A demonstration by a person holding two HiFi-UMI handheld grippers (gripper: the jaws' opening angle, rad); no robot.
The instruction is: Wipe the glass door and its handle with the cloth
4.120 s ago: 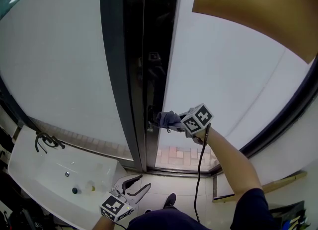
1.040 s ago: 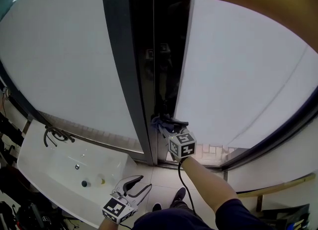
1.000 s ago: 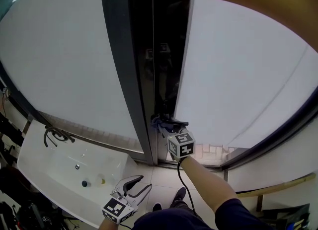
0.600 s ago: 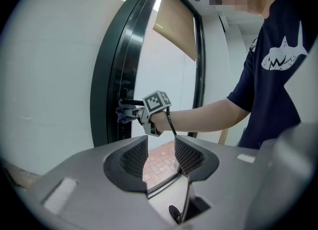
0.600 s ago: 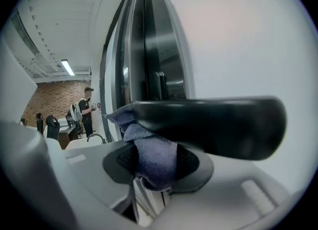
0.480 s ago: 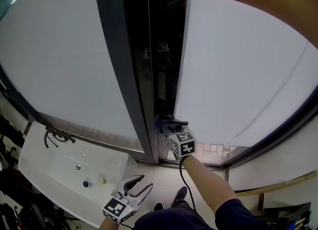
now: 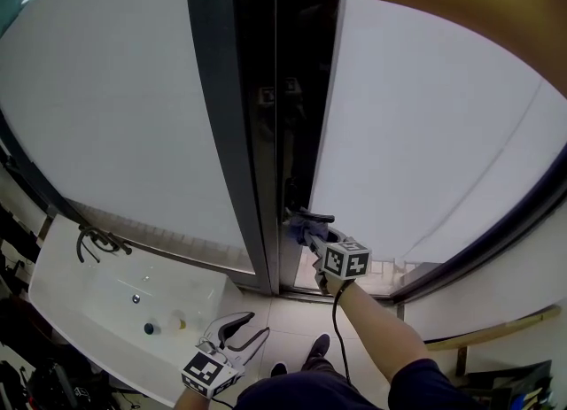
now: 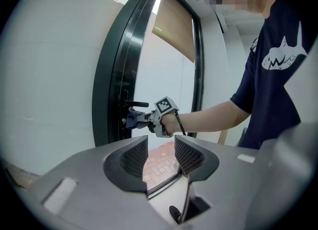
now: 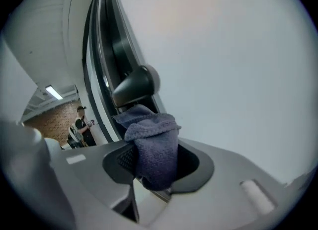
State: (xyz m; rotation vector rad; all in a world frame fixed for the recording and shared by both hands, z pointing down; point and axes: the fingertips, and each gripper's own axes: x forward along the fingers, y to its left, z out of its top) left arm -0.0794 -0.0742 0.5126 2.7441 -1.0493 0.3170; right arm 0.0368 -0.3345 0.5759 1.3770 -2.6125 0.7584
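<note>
The frosted glass door (image 7: 425, 134) stands in a dark frame (image 7: 266, 134) with a black lever handle (image 7: 312, 216). My right gripper (image 7: 307, 233) is shut on a blue-grey cloth (image 7: 297, 225), which sits just below the handle by the frame. In the right gripper view the cloth (image 9: 151, 147) is bunched between the jaws, right under the handle (image 9: 133, 86). From the left gripper view, the right gripper (image 8: 141, 119), cloth (image 8: 131, 119) and handle (image 8: 136, 104) show at the door edge. My left gripper (image 7: 244, 333) hangs low and open, holding nothing (image 8: 161, 154).
A white washbasin (image 7: 80, 311) with a dark tap (image 7: 93, 242) stands at the lower left, close to the left gripper. A tan blind (image 7: 478, 1) covers the upper right of the door. The person's foot (image 7: 319, 346) and a trailing cable (image 7: 338, 328) are below.
The right gripper has slid a little down and to the right and rolled, carrying the cloth from the frame side to just under the handle. The left gripper has stayed put.
</note>
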